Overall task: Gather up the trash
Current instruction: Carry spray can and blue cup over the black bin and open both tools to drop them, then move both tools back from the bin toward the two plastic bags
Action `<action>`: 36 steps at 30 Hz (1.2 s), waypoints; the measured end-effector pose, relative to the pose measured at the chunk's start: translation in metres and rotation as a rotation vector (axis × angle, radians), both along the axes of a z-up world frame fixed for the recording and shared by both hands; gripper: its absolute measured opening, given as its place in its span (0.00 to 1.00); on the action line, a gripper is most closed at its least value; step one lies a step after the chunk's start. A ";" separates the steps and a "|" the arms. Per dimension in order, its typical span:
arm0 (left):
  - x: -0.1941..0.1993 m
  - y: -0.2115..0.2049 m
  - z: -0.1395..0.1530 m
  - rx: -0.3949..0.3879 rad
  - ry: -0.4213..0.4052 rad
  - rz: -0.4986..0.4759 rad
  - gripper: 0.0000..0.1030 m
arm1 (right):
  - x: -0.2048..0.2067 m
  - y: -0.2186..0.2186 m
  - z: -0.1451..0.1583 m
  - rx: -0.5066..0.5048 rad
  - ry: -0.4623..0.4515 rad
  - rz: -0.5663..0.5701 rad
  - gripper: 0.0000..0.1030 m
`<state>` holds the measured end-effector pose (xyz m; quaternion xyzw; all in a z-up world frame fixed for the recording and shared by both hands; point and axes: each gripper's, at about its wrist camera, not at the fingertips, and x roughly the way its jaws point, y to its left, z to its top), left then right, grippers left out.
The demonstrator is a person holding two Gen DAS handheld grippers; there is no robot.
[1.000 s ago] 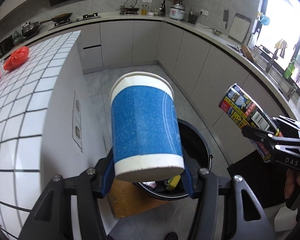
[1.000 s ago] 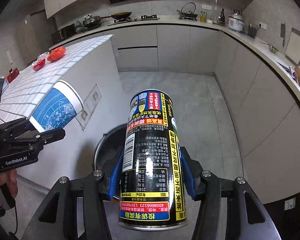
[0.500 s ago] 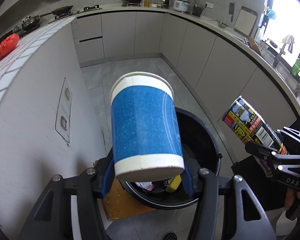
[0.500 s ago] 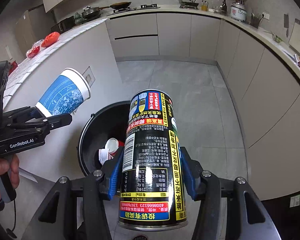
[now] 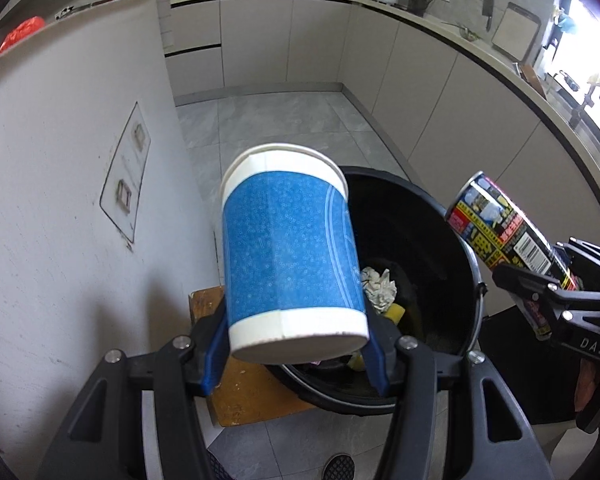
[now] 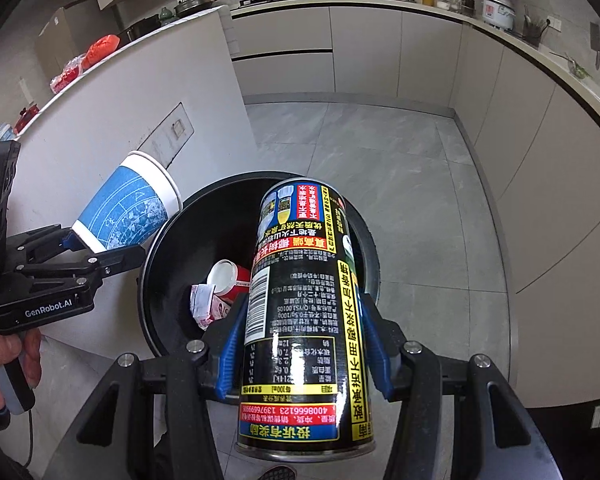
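- Left wrist view: the left gripper [image 5: 296, 354] is clamped on the cup [image 5: 290, 254], its blue pads pressed against the white band at the cup's base, mouth tilted away and up.
- The cup hangs over the near-left rim of the bin [image 5: 452, 248]; part of it looks to be outside the opening, above the board [image 5: 248, 384] on the floor beside the bin.
- Crumpled paper [image 5: 378, 284] and other scraps lie inside the bin, so it is the collecting place.
- At the right edge the right gripper [image 5: 548, 300] holds the can [image 5: 504, 228] slanted above the bin's far-right rim.
- Right wrist view: the right gripper [image 6: 306, 354] is closed on the can [image 6: 306, 312], pads on its lower half, top pointing toward the bin [image 6: 168, 264].
- The can covers the right half of the opening; a red-and-white cup [image 6: 230, 274] and wrappers show inside.
- The left gripper [image 6: 88, 254] holds the cup [image 6: 130, 210] at the bin's left rim.
- Step in hand, as I judge it: both pieces are carried to the bin and poised for the drop.
- Next: bring each piece fully over the opening, the cup especially, then part the fingers so they fall in and not on the rim or floor.
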<state>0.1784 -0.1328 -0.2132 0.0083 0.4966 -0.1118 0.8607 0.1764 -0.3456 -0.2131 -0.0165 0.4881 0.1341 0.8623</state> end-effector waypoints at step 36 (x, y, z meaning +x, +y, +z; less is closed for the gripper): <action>-0.007 -0.007 0.004 0.049 -0.049 0.083 0.89 | 0.006 -0.035 -0.001 -0.046 -0.045 -0.019 0.81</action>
